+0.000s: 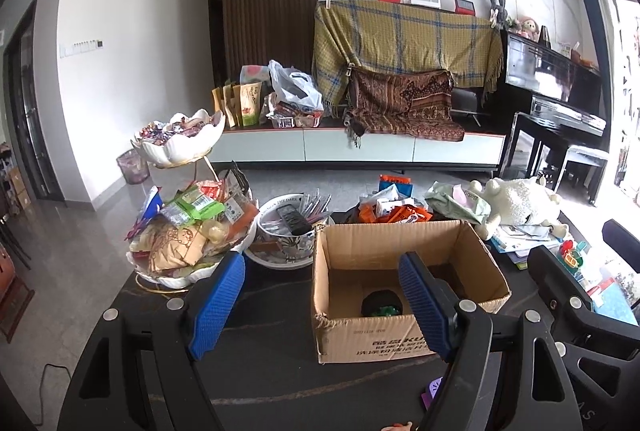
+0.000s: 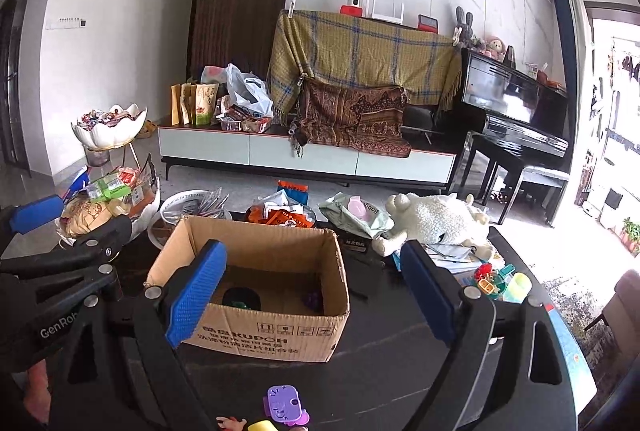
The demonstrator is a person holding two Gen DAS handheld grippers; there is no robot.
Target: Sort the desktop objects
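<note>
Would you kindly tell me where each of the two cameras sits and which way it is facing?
Left wrist: on the left gripper, facing forward across the dark table at the cardboard box; its own open blue fingers show, the right gripper alongside.
Right wrist: on the right gripper, further right, facing the same box; its open fingers show, the left gripper at left.
Shared: box, plush lamb, snack stand.
</note>
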